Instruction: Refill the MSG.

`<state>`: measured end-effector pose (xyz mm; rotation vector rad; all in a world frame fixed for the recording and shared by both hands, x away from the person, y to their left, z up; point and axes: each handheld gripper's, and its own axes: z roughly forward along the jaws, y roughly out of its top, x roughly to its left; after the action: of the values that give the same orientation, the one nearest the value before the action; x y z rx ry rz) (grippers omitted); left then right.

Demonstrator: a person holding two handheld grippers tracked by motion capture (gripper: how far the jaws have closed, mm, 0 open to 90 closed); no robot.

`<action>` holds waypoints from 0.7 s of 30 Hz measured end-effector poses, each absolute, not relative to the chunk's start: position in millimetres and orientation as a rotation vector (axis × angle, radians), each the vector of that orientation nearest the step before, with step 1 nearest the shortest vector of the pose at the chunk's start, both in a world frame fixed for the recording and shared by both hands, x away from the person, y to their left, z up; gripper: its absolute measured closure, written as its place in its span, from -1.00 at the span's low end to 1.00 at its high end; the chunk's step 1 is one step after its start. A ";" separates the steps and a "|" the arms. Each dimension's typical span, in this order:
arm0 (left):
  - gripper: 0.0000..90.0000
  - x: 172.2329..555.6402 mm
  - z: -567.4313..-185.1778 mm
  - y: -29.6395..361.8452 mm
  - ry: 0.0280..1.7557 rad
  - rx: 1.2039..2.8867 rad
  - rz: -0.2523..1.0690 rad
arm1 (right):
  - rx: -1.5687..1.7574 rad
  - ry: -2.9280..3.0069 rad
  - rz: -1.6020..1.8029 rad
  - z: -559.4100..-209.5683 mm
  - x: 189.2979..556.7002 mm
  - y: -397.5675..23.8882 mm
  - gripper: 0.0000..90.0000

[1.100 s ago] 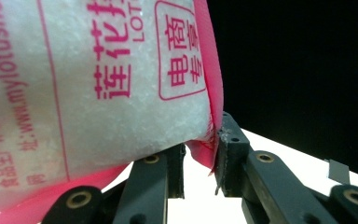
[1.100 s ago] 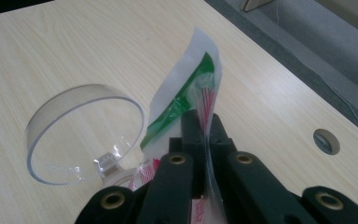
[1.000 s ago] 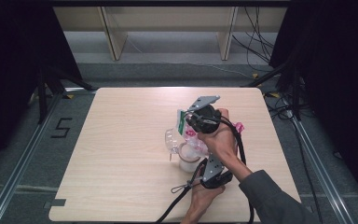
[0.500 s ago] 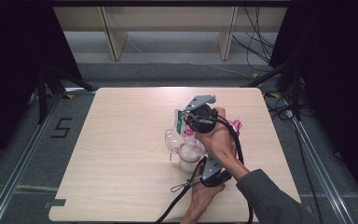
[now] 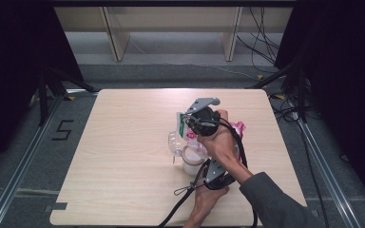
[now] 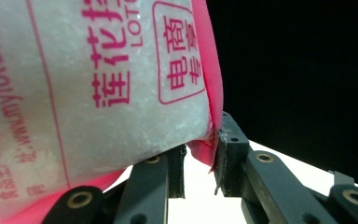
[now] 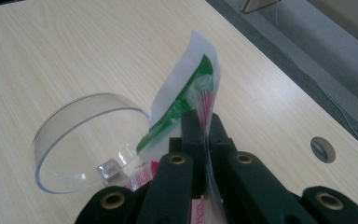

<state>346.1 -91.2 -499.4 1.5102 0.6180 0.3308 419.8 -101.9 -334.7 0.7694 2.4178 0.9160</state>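
Mid-pour, looks like: right gripper [image 7: 204,128] fingers clamped tight on sugar bag [image 6: 98,84] top corner, left gripper [image 6: 200,158] fingers pinching bag's pink bottom edge, bag over clear plastic container [image 7: 81,140] on table [image 5: 123,142]; next: tip bag mouth lower w/o slipping.

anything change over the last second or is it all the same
Nothing visibly changed. The right gripper stays clamped on the top edge of the bag beside the clear container, the left gripper keeps its pinch on the bag's pink lower corner, and both hands hold still over the table.
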 end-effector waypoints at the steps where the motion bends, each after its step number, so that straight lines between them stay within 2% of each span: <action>1: 0.68 346.1 -499.4 -91.2 0.618 1.510 0.331 | 0.769 2.418 0.916 -334.7 419.8 -101.9 1.00; 13: 0.69 346.9 -500.3 -91.1 0.621 1.511 0.324 | 0.742 2.420 0.908 -336.3 419.6 -100.6 1.00; 15: 0.69 347.0 -500.6 -91.4 0.614 1.513 0.311 | 0.725 2.414 0.903 -336.9 420.9 -100.8 1.00; 17: 0.69 344.3 -501.3 -95.8 0.617 1.502 0.234 | 0.752 2.421 0.875 -338.4 420.5 -100.5 1.00; 21: 0.69 344.4 -501.1 -96.0 0.616 1.503 0.229 | 0.760 2.416 0.904 -337.7 420.3 -101.6 1.00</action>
<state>344.4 -96.0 -501.1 1.5028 0.6162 0.2292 420.3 -101.6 -337.7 0.7598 2.4164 0.9038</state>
